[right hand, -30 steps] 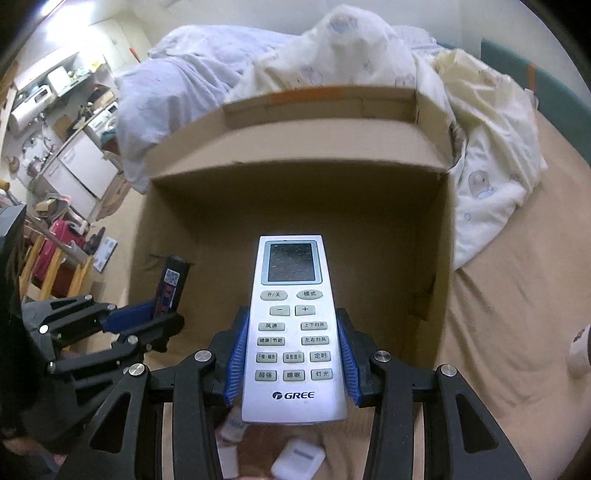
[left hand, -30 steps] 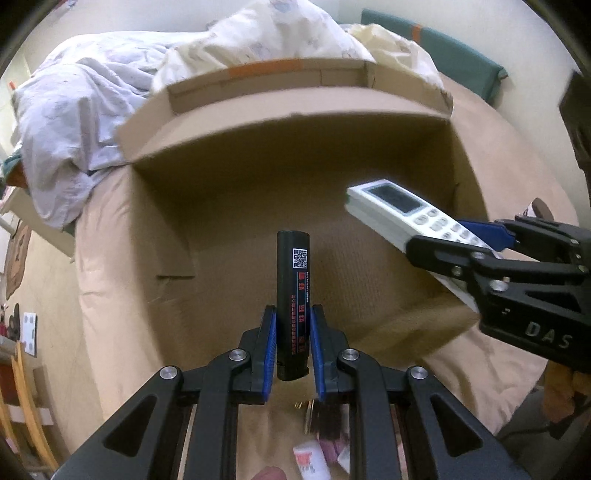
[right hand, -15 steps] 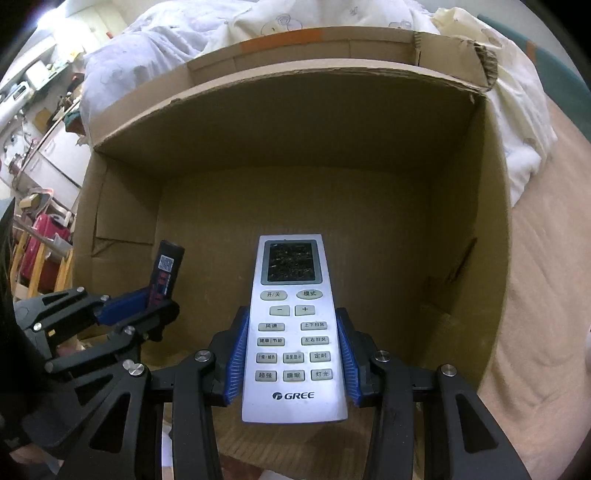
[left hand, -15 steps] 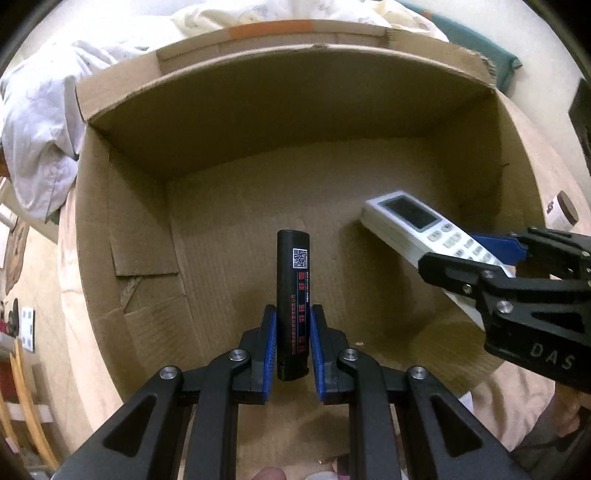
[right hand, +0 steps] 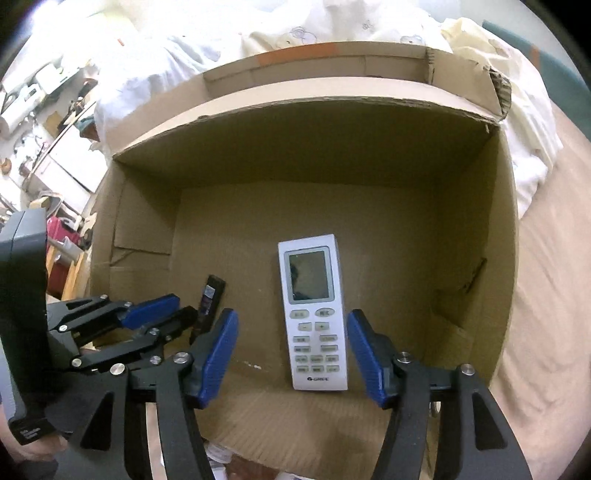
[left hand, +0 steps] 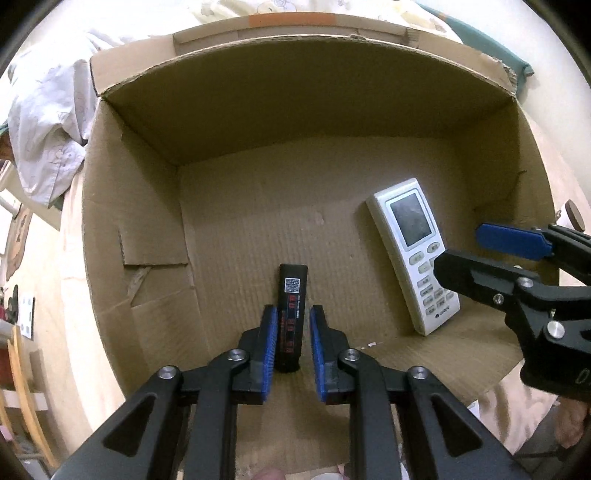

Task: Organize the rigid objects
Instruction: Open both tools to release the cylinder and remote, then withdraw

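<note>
An open cardboard box [left hand: 258, 110] [right hand: 332, 147] fills both views. A black stick-shaped battery [left hand: 291, 288] [right hand: 211, 291] with a QR label rests on the box floor. It sits between the blue pads of my left gripper [left hand: 293, 314] [right hand: 173, 314], whose jaws are opening, with thin gaps showing beside the stick. A white Gree remote [right hand: 310, 280] [left hand: 410, 240] lies flat, face up, on the floor to the right. My right gripper [right hand: 292, 317] [left hand: 465, 247] straddles its lower half. Its jaws are opening, well clear of both sides of the remote.
The box sits on a bed with a tan sheet [right hand: 546, 295]. A rumpled white duvet [left hand: 48, 122] [right hand: 369, 22] is piled behind and left of it. Cluttered furniture [right hand: 55, 147] stands far left. Small items [right hand: 218, 454] lie below the box's near edge.
Both grippers have sunk into the box. The right jaws let go of the remote, which now lies on the floor. The left pads have eased off the black stick.
</note>
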The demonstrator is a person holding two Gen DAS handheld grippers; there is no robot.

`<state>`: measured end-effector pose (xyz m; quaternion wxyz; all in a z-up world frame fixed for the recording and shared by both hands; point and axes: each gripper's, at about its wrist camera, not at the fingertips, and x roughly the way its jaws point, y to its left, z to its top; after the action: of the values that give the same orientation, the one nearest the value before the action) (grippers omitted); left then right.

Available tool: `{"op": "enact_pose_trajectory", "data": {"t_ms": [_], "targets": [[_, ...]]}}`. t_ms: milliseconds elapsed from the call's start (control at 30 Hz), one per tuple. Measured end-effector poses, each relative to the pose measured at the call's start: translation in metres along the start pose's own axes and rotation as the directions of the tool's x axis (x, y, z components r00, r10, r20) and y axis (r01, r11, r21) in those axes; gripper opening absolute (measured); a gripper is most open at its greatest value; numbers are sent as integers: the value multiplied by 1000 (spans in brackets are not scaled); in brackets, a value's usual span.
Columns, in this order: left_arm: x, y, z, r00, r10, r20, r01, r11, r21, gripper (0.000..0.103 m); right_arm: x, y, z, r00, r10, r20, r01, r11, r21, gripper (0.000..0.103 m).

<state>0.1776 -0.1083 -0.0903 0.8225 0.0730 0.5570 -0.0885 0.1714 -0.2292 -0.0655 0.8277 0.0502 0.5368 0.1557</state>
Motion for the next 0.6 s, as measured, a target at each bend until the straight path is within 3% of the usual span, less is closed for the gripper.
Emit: {"op": "enact_pose_trajectory", "data": {"t_ms": [67, 133, 233, 267, 333, 600], "targets": [[-2, 1, -1, 1000, -14, 1, 14, 1000, -9, 44, 0, 0, 0, 1000, -4, -1, 4, 1000, -4, 71], [-12, 7, -5, 999, -43, 4, 43, 999, -19, 51, -1, -1, 1, 1000, -5, 2, 5, 1000, 1, 73], [-18, 4, -6, 998, -56, 14, 56, 998, -14, 72, -5, -1, 4, 1000, -2, 9, 1, 1000, 18, 83], [-22, 2, -6, 998, -55, 23, 55, 998, -17, 86, -7, -1, 5, 1000, 8, 17, -8, 1000, 18, 89], [-28, 4, -6, 997, -66, 41, 67, 997, -30, 89, -9, 4, 7, 1000, 8, 30, -8, 1000, 11, 103], [-32, 17, -6, 998, -50, 45, 54, 993, -106, 89, -15, 4, 11, 998, 2, 57, -2, 1000, 11, 103]]}}
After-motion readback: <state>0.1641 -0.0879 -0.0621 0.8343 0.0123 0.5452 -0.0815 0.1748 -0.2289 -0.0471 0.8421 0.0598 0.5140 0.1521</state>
